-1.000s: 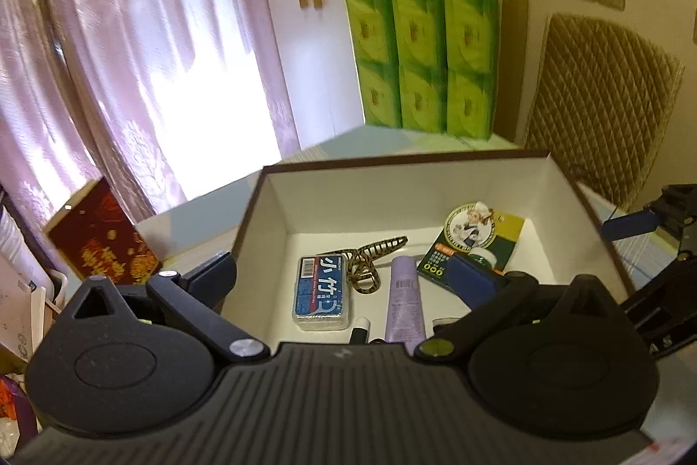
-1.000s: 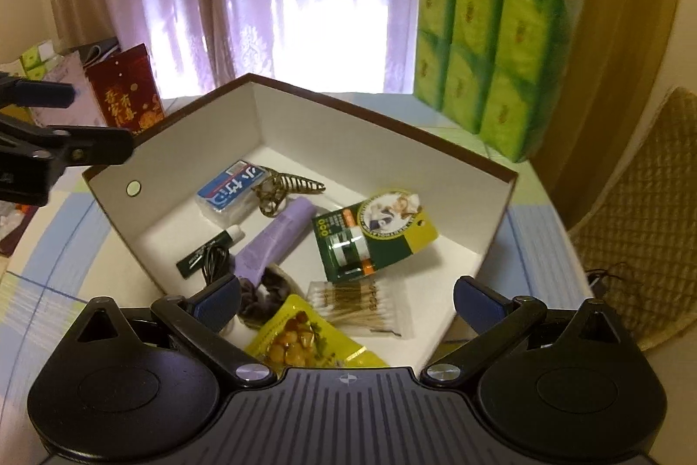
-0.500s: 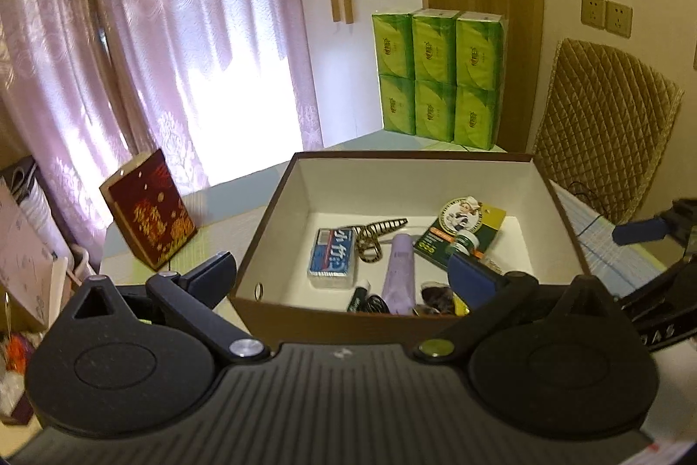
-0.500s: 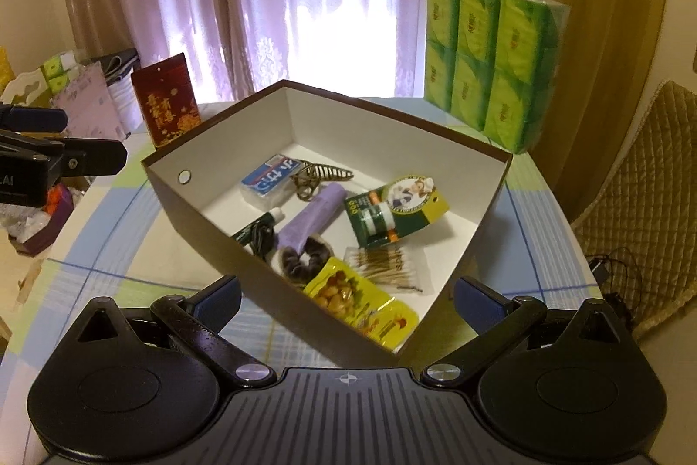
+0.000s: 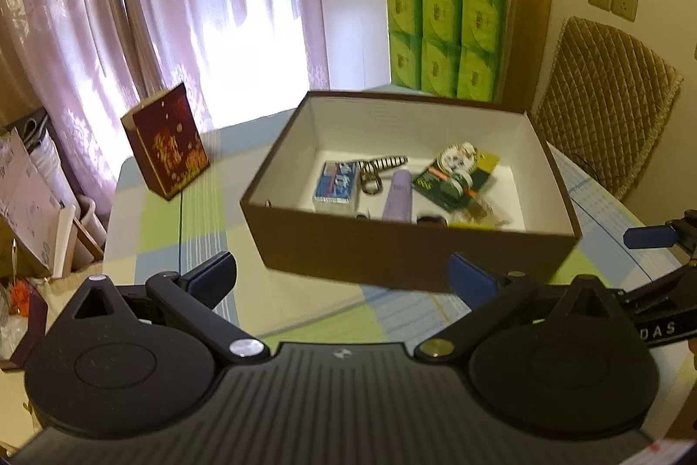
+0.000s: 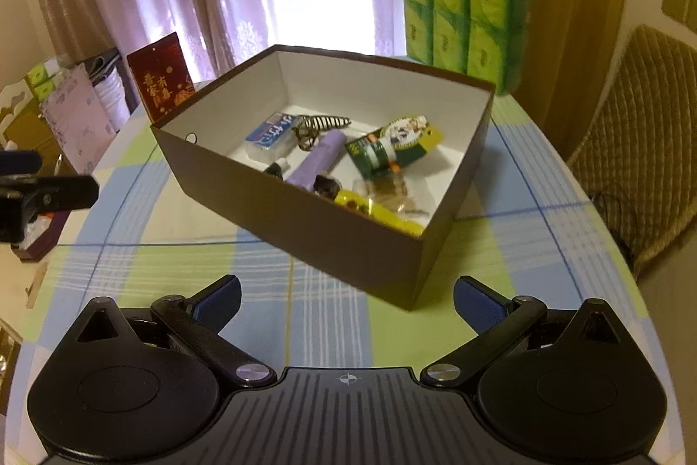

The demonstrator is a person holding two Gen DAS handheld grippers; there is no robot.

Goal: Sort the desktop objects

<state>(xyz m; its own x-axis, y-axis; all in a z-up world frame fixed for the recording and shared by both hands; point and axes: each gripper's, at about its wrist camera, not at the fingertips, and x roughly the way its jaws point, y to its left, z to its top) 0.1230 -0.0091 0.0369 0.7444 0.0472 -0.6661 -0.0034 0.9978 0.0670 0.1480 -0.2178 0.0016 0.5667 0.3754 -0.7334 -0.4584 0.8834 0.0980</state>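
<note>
Both wrist views look down, from near, at the shared box [image 5: 409, 247] [image 6: 331, 229].

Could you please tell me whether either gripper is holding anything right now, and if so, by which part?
Nothing is held. The left gripper and right gripper are both open and empty, short of the brown box where the sorted items lie.

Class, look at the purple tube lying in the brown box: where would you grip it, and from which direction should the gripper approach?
Grip the purple tube across its mid-body, coming straight down from above. It lies flat on the floor of the brown box, whose tall walls block any sideways approach. Set the gripper's fingers across its narrow width; the hair clip and other items crowd its ends.
</note>
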